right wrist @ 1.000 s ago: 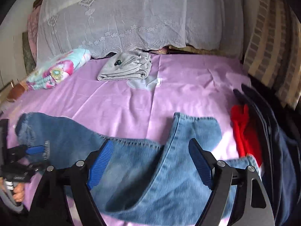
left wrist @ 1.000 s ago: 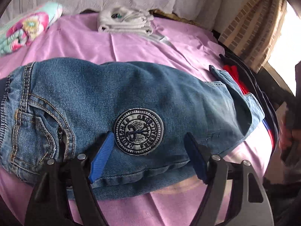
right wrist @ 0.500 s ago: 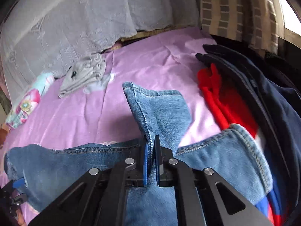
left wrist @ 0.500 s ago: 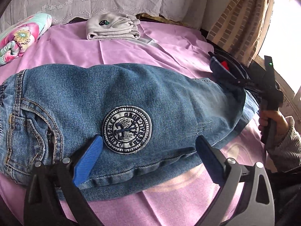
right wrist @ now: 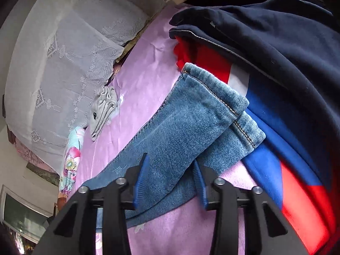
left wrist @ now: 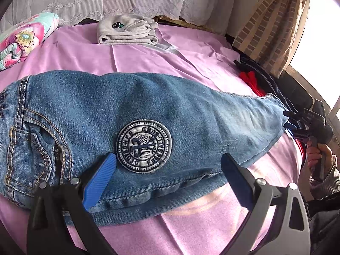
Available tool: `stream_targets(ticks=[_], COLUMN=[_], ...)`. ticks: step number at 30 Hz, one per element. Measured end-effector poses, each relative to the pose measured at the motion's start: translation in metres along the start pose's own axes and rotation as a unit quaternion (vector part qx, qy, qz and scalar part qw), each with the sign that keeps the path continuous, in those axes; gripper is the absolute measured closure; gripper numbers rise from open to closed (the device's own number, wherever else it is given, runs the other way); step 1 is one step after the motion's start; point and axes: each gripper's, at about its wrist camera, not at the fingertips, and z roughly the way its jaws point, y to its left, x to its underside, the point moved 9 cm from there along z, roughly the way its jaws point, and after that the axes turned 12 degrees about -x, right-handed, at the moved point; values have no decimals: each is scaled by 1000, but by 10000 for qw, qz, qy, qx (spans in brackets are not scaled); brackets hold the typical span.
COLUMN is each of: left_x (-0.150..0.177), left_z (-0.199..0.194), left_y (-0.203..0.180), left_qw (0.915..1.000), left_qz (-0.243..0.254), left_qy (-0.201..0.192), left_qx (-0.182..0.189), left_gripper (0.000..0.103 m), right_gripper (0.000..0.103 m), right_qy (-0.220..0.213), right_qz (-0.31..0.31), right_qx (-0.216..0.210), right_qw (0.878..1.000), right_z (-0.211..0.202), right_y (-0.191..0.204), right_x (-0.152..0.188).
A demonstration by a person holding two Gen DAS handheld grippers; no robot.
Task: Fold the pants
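Blue jeans [left wrist: 191, 114] with a round embroidered patch [left wrist: 144, 146] lie across the pink bedsheet [left wrist: 191, 223], waistband to the left. My left gripper [left wrist: 167, 176] hovers open just over the near seam, with the patch between its blue pads. In the right wrist view one jeans leg [right wrist: 191, 119] lies on top of the other, cuffs [right wrist: 250, 131] nearly matched. My right gripper [right wrist: 170, 182] is open, its pads standing on either side of the upper leg. In the left wrist view that right gripper [left wrist: 297, 125] sits at the cuff end, held by a hand [left wrist: 318, 155].
A folded grey garment [left wrist: 127, 31] and a floral pillow [left wrist: 23, 40] lie at the far side of the bed. A pile of navy, red and blue clothes [right wrist: 286, 68] borders the cuffs on the right. A brick-pattern curtain [left wrist: 272, 21] hangs beyond.
The right gripper closed on a leg cuff, carried it over onto the other leg, and has now opened. The left gripper stayed open over the patch.
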Motion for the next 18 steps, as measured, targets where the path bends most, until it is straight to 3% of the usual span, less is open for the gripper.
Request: stream_targets(ticks=[4, 7, 9, 11, 12, 14, 15, 18], left_x=[-7, -17, -18, -5, 2, 7, 9, 3], left_z=[-10, -30, -27, -5, 3, -2, -3, -13], left_y=[0, -7, -5, 6, 8, 4, 2, 0], left_qw=[9999, 9994, 9997, 9990, 9987, 9989, 9985, 9992], left_qz=[-124, -187, -175, -342, -358, -83, 13, -162], left_qy=[13, -201, -172, 216, 323, 187, 190, 162], left_qx=[-116, 198, 76, -176, -177, -412, -520, -334], left_gripper=[7, 7, 7, 7, 7, 7, 7, 7], right_gripper=[98, 94, 93, 88, 80, 79, 79, 79], right_qy=[-49, 420, 368, -139, -536, -1294, -1386, -483], right_qz=[-787, -520, -236, -19, -84, -495, -831, -1584], right_qx=[9, 473, 359, 548, 774, 1003, 845, -155], right_qw=[9969, 9966, 9984, 9984, 9955, 9853, 9832, 9861], right_z=[-18, -11, -15, -40, -58, -89, -89, -30], right_y=[22, -16, -30, -31, -30, -12, 8, 83], right_x=[-5, 4, 7, -7, -20, -44, -52, -35])
